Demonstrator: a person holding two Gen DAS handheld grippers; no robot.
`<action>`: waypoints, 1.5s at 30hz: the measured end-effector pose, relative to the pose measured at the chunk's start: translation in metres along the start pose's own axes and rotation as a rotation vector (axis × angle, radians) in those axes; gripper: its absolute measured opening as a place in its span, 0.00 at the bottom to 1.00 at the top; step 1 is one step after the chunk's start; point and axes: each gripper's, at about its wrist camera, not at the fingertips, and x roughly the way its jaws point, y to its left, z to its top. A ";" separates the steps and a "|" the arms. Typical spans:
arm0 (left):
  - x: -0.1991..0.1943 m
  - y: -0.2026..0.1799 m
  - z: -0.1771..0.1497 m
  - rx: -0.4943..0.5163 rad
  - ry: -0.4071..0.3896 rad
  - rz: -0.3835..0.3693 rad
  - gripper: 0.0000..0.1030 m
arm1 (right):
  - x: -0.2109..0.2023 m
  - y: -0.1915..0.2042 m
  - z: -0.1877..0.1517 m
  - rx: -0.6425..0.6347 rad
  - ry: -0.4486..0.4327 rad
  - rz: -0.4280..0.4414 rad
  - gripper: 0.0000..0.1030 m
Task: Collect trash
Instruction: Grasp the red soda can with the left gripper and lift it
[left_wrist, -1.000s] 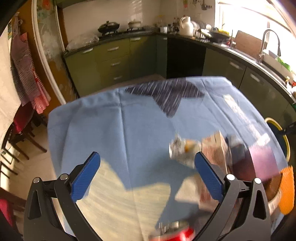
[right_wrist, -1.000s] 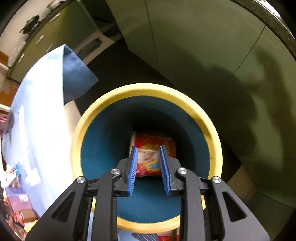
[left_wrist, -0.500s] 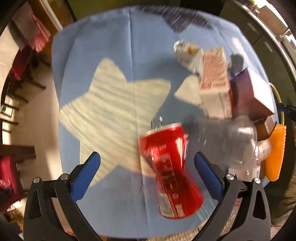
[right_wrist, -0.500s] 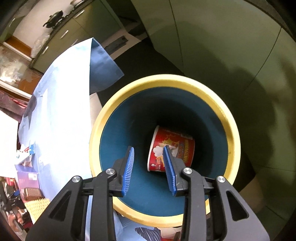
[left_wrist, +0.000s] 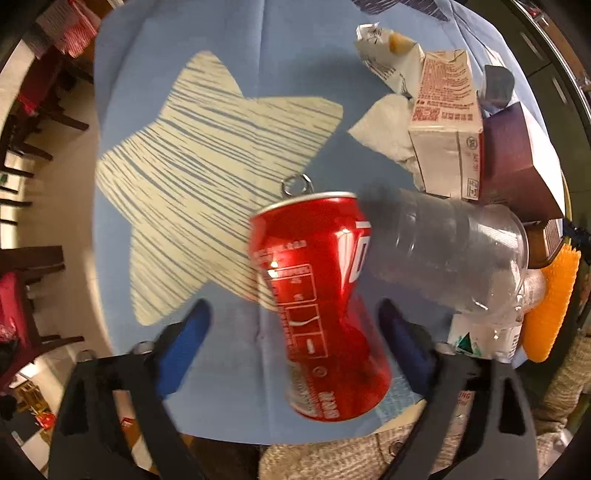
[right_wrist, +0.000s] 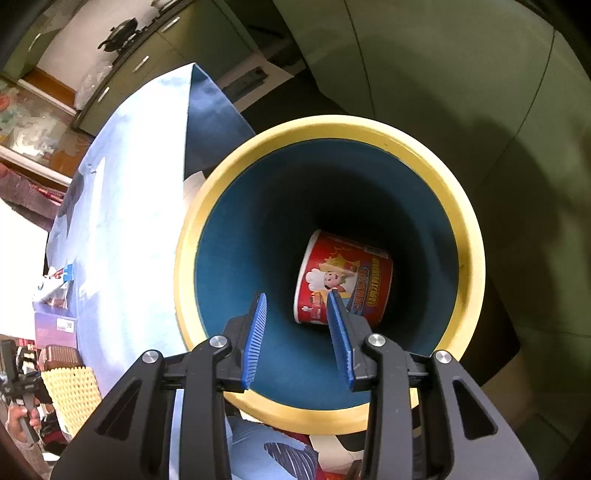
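Observation:
A dented red soda can (left_wrist: 317, 295) lies on its side on the blue star-patterned tablecloth (left_wrist: 177, 74). My left gripper (left_wrist: 295, 332) points straight down over it, one blue pad on each side. Its jaws are closing, and a gap still shows between each pad and the can. My right gripper (right_wrist: 295, 297) hangs over the yellow-rimmed, teal-lined bin (right_wrist: 373, 129), slightly open with nothing between its fingers. A red printed paper cup (right_wrist: 343, 280) lies on its side at the bottom of the bin.
Right of the can lie a clear plastic cup (left_wrist: 454, 254), a milk carton (left_wrist: 443, 122), a purple box (left_wrist: 517, 155), a white napkin (left_wrist: 384, 125), a crumpled wrapper (left_wrist: 388, 55) and an orange spiky item (left_wrist: 550, 302). Green cabinets (right_wrist: 443, 74) stand behind the bin.
The left gripper tipped down from the kitchen view onto the can, sank closer, and its jaws narrowed around it. The right jaws widened a little and the cup lies loose in the bin.

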 end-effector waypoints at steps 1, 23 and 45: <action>0.003 0.002 0.002 -0.005 0.006 -0.008 0.73 | -0.001 0.002 -0.001 -0.005 -0.002 0.007 0.34; 0.022 0.005 0.027 0.042 0.012 -0.030 0.48 | -0.007 0.022 -0.012 -0.076 -0.020 0.048 0.38; -0.048 -0.008 -0.029 0.114 -0.147 -0.045 0.47 | -0.033 0.038 -0.018 -0.093 -0.058 0.045 0.38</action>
